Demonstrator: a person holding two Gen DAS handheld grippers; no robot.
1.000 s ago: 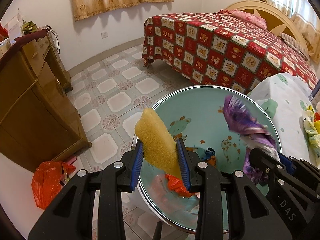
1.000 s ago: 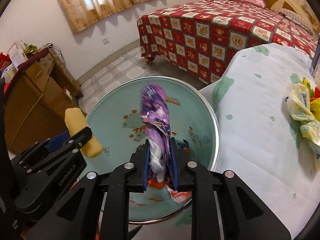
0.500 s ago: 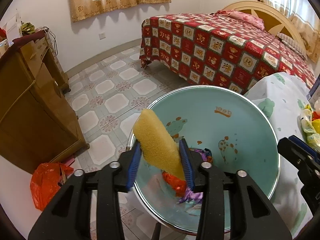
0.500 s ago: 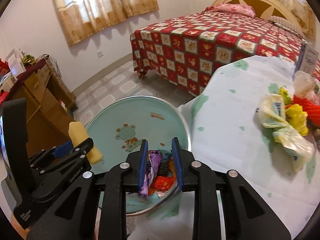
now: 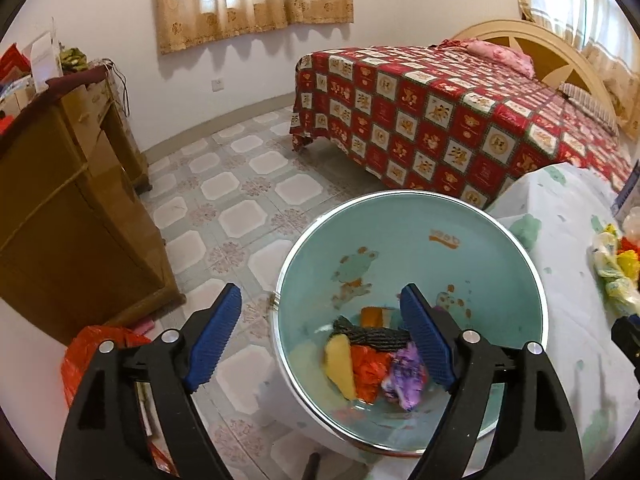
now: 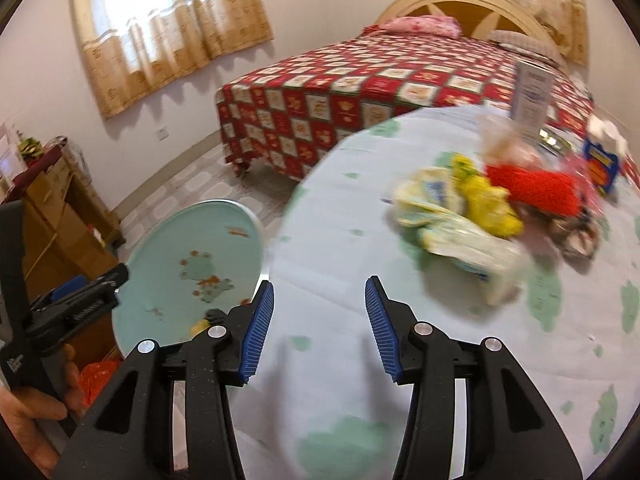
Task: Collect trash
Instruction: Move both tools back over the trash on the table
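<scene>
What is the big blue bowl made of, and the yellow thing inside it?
The bowl looks like enamelled metal: glossy pale-blue inside, thin shiny silver rim. The yellow piece looks like foam sponge: matte and soft-edged, though too blurred to be sure.

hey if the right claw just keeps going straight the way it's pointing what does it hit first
Probably the bare tablecloth: the right claw is open and empty, angled down at it. The yellow wrapper pile lies further on and to the right; depth is hard to judge.
</scene>
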